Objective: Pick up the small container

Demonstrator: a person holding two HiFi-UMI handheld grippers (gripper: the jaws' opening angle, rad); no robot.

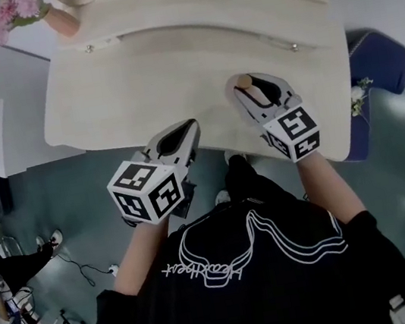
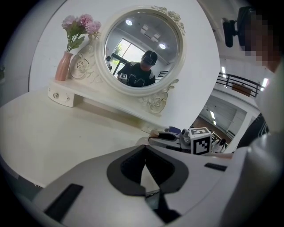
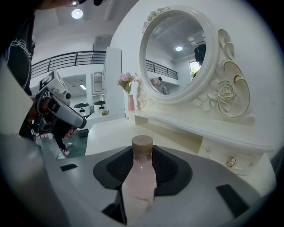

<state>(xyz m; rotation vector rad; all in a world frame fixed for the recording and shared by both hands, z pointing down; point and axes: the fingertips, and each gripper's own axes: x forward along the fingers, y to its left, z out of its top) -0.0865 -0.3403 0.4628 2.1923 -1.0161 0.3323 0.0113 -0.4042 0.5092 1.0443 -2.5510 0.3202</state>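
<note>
Small container [image 3: 140,181] (pink, w/ wood-look cap) is clamped between R gripper [image 1: 256,87] jaws over the worktop [image 1: 172,70]. L gripper [image 2: 144,153] is seen closed, nothing held.

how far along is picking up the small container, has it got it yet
Done: the right gripper is clamped on the small container, an upright pink bottle with a tan cap. In hand: the grip itself; these views don't show whether the bottle has left the table. Left to do: lift it clear. The left gripper is shut and empty, near the table's front edge.
</note>
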